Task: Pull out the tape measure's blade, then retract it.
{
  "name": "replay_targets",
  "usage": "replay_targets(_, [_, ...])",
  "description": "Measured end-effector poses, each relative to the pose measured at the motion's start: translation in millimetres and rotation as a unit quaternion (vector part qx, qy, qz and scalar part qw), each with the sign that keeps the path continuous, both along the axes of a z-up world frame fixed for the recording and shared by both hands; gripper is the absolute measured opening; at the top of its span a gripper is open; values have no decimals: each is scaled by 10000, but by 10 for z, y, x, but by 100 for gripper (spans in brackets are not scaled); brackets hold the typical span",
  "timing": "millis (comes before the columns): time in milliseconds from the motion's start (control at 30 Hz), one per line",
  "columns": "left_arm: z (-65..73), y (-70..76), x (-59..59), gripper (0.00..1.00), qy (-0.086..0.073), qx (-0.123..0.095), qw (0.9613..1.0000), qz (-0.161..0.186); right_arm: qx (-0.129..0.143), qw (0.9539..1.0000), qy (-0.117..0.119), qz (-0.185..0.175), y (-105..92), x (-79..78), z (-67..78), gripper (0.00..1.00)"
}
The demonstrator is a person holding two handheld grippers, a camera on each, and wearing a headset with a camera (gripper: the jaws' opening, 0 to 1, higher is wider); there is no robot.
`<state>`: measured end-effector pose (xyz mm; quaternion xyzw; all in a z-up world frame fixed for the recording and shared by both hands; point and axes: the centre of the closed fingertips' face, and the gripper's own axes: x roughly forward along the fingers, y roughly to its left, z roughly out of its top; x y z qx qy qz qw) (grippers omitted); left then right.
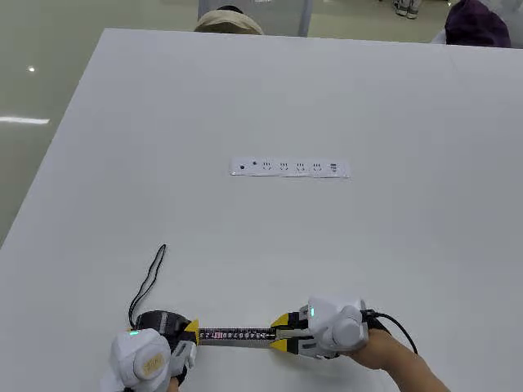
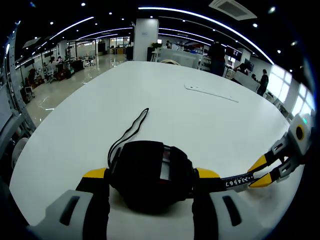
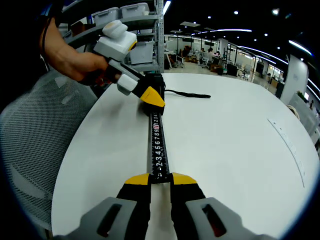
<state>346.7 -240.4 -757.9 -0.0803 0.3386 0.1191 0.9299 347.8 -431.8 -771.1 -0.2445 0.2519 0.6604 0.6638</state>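
Observation:
A black tape measure case (image 2: 150,172) lies on the white table, and my left gripper (image 2: 151,175) is shut on it, one yellow-tipped finger on each side. The case (image 1: 159,324) sits at the near left in the head view, with its black wrist strap (image 1: 149,282) trailing away. A short length of numbered blade (image 3: 157,145) runs out from the case (image 3: 156,86) to my right gripper (image 3: 160,178), which is shut on the blade's end. The blade (image 1: 237,335) spans the gap between the left gripper (image 1: 189,336) and the right gripper (image 1: 280,332).
A white power strip (image 1: 290,168) lies flat in the middle of the table (image 1: 368,106). The table's near edge is just below the grippers. People and chairs stand beyond the far edge, and shelving shows behind the left gripper in the right gripper view.

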Motion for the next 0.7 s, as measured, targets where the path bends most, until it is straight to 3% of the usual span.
replay_targets(700, [-1, 7, -6, 64, 24, -71, 10000, -61, -2, 10000, 4, 30, 87, -1, -38, 13])
